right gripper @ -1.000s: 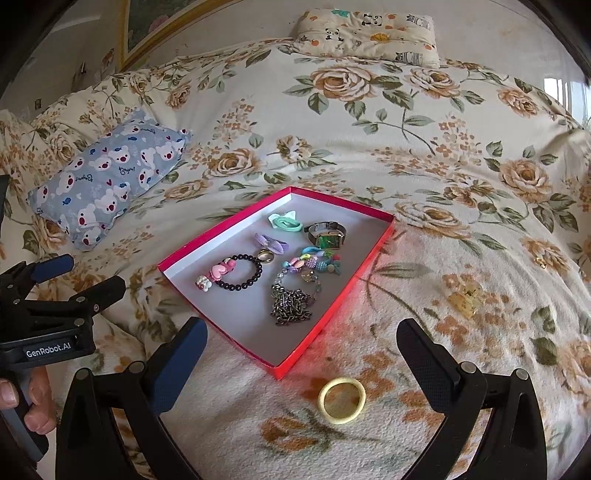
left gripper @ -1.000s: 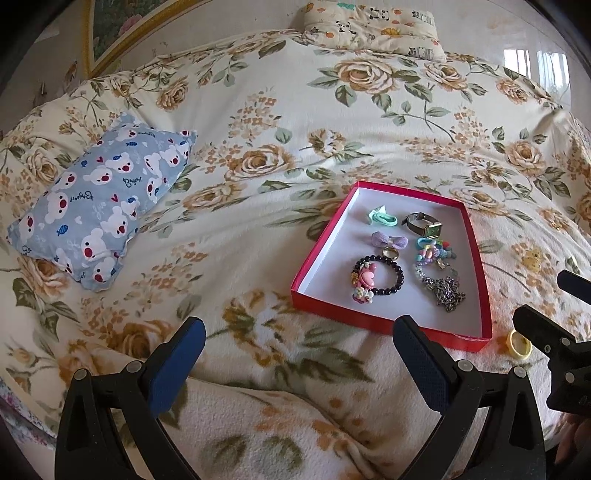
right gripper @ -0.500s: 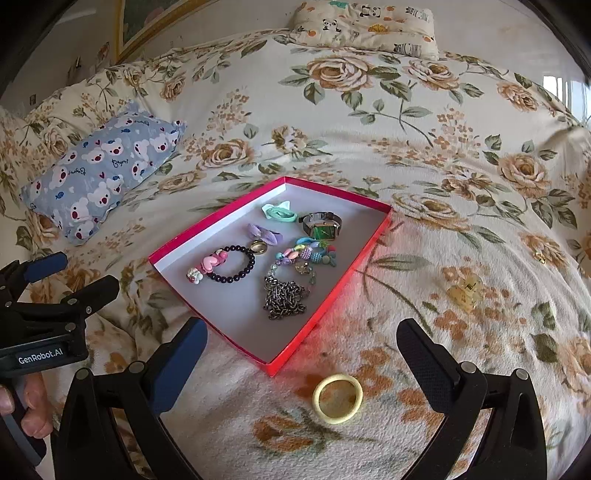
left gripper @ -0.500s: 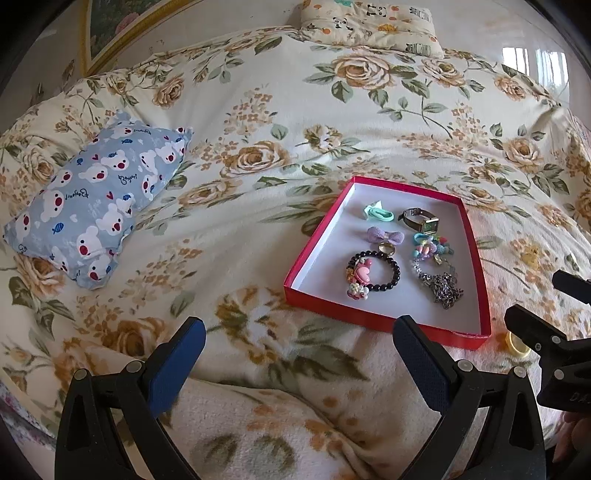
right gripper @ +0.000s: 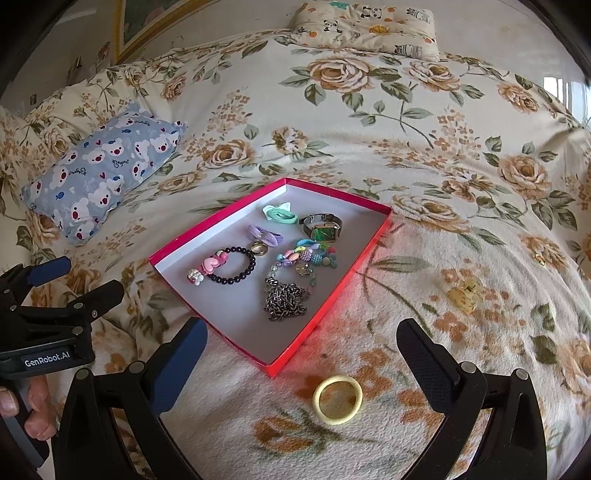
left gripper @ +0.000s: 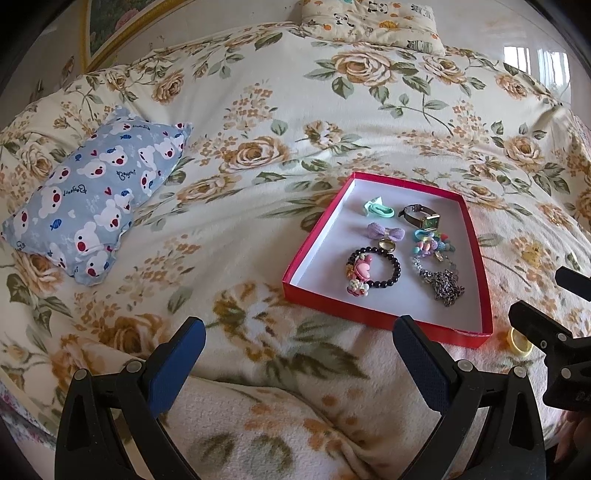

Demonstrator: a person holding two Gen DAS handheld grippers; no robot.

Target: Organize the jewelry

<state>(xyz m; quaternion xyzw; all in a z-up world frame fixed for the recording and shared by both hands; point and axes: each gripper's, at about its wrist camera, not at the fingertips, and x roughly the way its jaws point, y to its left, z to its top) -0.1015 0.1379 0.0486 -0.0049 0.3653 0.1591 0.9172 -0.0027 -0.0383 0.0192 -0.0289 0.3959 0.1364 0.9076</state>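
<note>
A red box (right gripper: pixel 325 314) with a white floor lies on the floral bedspread. In it are a black bead bracelet (right gripper: pixel 231 267), a dark chain (right gripper: pixel 286 301), a watch (right gripper: pixel 323 227), a purple bow (right gripper: pixel 264 234), a mint hair tie (right gripper: pixel 280 214) and coloured beads (right gripper: pixel 310 256). A yellow hair tie (right gripper: pixel 337 399) lies on the blanket just outside the box's near corner, between the fingers of my open right gripper (right gripper: pixel 301 332). My left gripper (left gripper: pixel 297 332) is open and empty, short of the box's near rim (left gripper: pixel 388 321). From the left wrist, the yellow hair tie (left gripper: pixel 519 341) is half hidden behind the right gripper (left gripper: pixel 543 295).
A translucent yellow hair clip (right gripper: pixel 463 293) and a small gold piece (right gripper: pixel 540 258) lie on the bedspread right of the box. A blue bear-print pillow (left gripper: pixel 96 199) sits at left, a panda-print pillow (left gripper: pixel 369 22) at the far end. A hand (right gripper: pixel 37 413) holds the left gripper.
Both views have crept slightly forward and down over the bed. The jewelry, the box and the yellow hair tie lie as before, and both grippers stay open.
</note>
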